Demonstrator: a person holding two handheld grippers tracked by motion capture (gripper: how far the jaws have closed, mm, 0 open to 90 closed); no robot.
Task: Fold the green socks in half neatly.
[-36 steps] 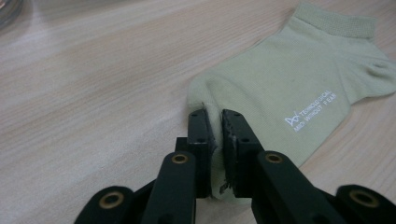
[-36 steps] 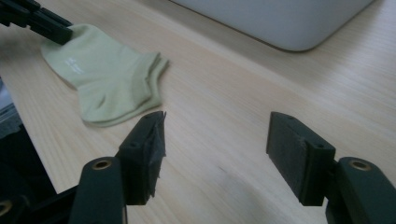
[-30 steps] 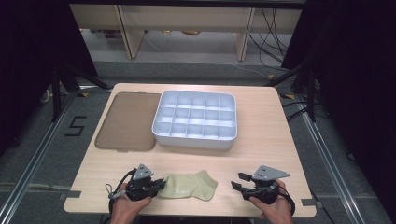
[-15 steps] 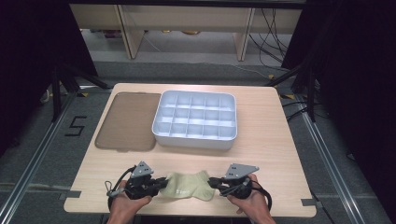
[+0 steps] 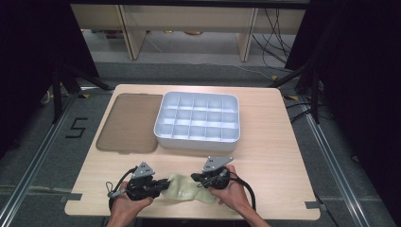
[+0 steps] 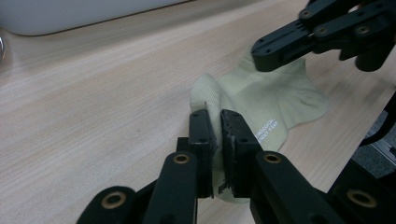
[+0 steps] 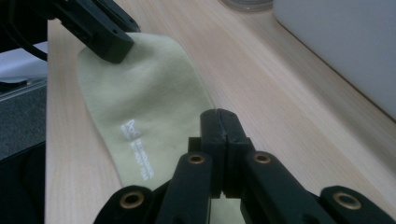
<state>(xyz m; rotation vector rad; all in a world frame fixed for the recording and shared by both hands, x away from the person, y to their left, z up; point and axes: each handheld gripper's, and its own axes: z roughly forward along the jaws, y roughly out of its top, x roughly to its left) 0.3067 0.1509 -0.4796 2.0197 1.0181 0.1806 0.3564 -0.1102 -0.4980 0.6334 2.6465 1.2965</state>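
High view: a pale green sock (image 5: 185, 188) is seen flat on the wooden table (image 5: 274, 142), near the front edge, between the two hands. Its long axis runs left-right, parallel to that edge. Toe and cuff cannot be told apart here; both ends are covered by the grippers. The left gripper (image 5: 161, 185) is set on the sock's left end, the right gripper (image 5: 196, 178) on its right end. A white divided tray (image 5: 198, 119) is placed behind the sock, well apart from it, with a brown lid (image 5: 130, 123) lying just beside the tray on its left.

Left gripper view: the jaws are pressed together on a raised fold of the sock (image 6: 261, 100), cloth pinched between the pads. The sock stretches away from the jaws toward the right gripper (image 6: 261, 53), seen at the upper right over the sock's far edge. Small white print is seen on the cloth; it is too small to be read. The tray is cut off at the top edge.

Right gripper view: the jaws have just been closing and are now seen together at the sock's (image 7: 140, 102) near edge. Whether cloth is caught between the pads cannot be told; the contact line is hidden by the jaws. The left gripper (image 7: 109, 39) is seen on the far end.
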